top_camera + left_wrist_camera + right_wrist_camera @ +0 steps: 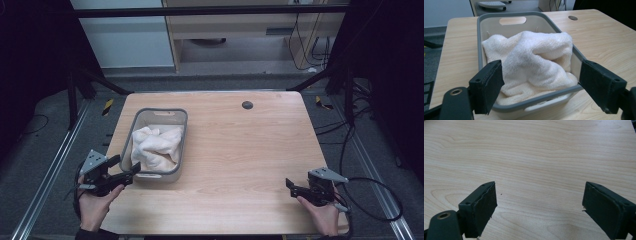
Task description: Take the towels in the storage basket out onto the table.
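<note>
A grey plastic basket stands on the left part of the wooden table, and a crumpled white towel fills it. My left gripper is open at the basket's near left corner, its jaws pointing at the near rim. In the left gripper view the basket and towel lie just beyond the spread jaws of the left gripper. My right gripper is open low over bare wood near the table's front right. The right gripper has nothing between its jaws.
The wooden table has a round dark cable hole near its far edge. Cables trail off the right side. Metal frame rails and dark floor surround the table.
</note>
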Demonstrator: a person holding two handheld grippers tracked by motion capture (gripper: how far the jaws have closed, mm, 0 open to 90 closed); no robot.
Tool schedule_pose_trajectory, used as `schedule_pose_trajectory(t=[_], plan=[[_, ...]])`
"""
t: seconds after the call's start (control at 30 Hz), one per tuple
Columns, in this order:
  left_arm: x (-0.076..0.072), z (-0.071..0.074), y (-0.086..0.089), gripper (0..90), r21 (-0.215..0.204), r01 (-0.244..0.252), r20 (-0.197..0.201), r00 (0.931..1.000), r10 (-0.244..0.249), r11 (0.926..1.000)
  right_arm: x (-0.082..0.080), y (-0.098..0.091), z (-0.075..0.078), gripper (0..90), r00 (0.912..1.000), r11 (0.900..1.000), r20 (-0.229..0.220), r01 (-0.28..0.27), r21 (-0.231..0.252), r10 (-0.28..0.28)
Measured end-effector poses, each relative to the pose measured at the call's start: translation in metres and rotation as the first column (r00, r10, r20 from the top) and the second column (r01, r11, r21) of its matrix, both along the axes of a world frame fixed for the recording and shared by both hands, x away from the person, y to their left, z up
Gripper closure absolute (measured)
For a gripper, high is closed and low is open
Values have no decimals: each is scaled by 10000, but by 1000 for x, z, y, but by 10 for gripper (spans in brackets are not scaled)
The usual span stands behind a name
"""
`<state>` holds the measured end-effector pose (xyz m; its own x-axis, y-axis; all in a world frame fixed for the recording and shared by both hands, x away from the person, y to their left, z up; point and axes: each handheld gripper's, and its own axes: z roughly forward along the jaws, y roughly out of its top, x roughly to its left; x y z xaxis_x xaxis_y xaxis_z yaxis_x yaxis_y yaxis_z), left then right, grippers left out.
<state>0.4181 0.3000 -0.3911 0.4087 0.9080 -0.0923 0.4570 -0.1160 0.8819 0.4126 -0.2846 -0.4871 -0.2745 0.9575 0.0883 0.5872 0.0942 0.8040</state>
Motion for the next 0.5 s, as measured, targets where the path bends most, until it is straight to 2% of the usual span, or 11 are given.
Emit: schedule_pose_trajectory(t=[0.27,0.5], plan=[[24,5,-10,184,13,91,-339,9994,-91,10000,1,1,-1,116,9999,9999,-111,-46,-140,44],[45,9,-21,171,318,121,-686,9976,-99,9994,1,1,-1,112,9998,9999,-183,-66,-111,64]])
